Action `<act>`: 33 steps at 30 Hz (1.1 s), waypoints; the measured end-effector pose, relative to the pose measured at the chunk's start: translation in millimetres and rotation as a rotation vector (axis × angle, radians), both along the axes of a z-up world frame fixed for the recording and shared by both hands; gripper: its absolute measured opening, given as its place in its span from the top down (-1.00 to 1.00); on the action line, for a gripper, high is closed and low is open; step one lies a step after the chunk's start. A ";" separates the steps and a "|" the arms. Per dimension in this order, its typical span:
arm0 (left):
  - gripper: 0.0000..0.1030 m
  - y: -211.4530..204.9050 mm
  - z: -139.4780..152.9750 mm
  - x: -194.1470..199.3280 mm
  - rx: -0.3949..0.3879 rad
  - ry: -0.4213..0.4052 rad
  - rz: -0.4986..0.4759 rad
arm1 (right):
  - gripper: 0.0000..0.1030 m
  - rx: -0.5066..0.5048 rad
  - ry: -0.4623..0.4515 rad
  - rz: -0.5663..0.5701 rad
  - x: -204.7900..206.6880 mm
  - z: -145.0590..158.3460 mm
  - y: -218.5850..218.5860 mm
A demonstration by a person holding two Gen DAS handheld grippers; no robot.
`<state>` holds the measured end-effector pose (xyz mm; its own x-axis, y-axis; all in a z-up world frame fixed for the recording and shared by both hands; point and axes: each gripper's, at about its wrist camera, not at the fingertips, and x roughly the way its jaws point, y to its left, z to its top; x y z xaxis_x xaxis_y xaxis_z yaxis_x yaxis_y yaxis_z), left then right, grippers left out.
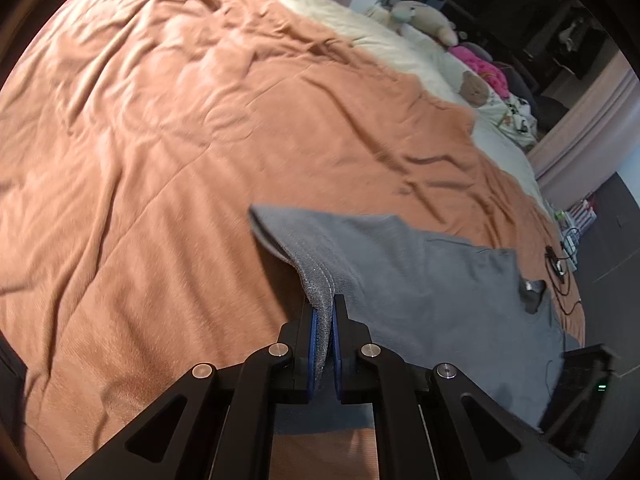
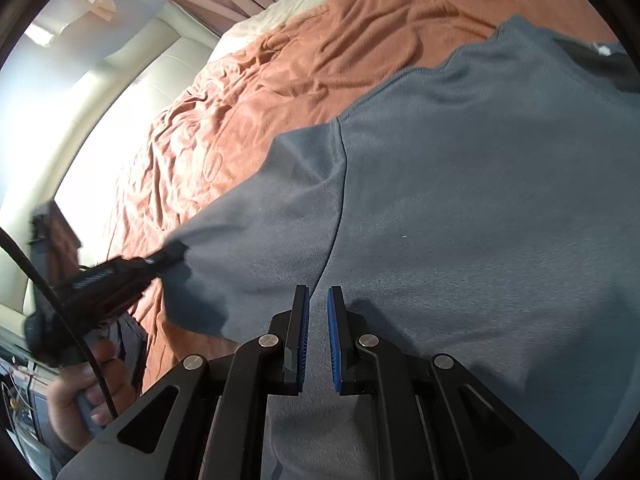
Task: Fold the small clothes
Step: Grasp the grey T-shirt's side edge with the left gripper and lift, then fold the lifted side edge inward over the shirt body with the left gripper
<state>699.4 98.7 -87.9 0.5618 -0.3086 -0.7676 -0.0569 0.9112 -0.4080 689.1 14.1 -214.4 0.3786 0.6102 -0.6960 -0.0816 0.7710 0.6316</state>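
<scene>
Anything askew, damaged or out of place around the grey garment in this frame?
Nothing damaged. The grey garment lies on the rumpled orange blanket, one hemmed edge pulled up where the left gripper pinches it. The right gripper has cloth between its pads. Soft toys sit at the far end of the bed.

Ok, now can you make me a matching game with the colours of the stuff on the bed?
Things:
1. blanket
2. shirt
3. gripper pads
4. stuffed toy

Colours:
a. blue
b. cream
c. orange
d. grey

Pairs: 1-c, 2-d, 3-a, 4-b
</scene>
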 end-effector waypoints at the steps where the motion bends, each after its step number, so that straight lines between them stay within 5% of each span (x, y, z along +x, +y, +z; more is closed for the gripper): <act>1: 0.88 -1.7 4.1 0.3 -0.003 -0.004 -0.002 | 0.88 0.008 0.009 -0.003 1.3 -3.0 0.9; 9: 0.88 -33.5 38.1 1.2 -0.027 -0.043 -0.066 | 0.88 0.038 0.068 -0.027 18.0 -25.6 9.8; 19: 0.88 -90.4 63.7 1.7 -0.017 -0.065 -0.153 | 0.81 0.035 0.057 -0.036 4.7 -7.1 -23.9; 21: 0.88 -103.9 67.3 -0.9 -0.007 -0.067 -0.174 | 0.59 0.017 0.047 -0.045 0.6 -0.3 -34.2; 23: 0.88 -116.6 68.2 -3.3 -0.006 -0.061 -0.189 | 0.05 0.004 0.020 -0.062 -7.8 9.5 -49.4; 26: 0.88 -137.8 66.5 -8.8 -0.022 -0.045 -0.222 | -0.34 -0.004 -0.033 -0.121 -24.9 25.0 -74.5; 29: 0.88 -158.7 63.6 -15.9 -0.016 -0.031 -0.249 | -0.52 0.009 -0.058 -0.169 -40.3 33.2 -99.7; 33: 0.84 -186.0 51.8 -20.3 -0.034 0.019 -0.280 | -0.53 0.040 -0.049 -0.198 -55.7 30.2 -120.9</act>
<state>679.1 -87.2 -36.1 0.4367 -0.4754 -0.7637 0.1871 0.8784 -0.4398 633.3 -106.7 -184.2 0.5270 0.5473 -0.6502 0.0377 0.7493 0.6612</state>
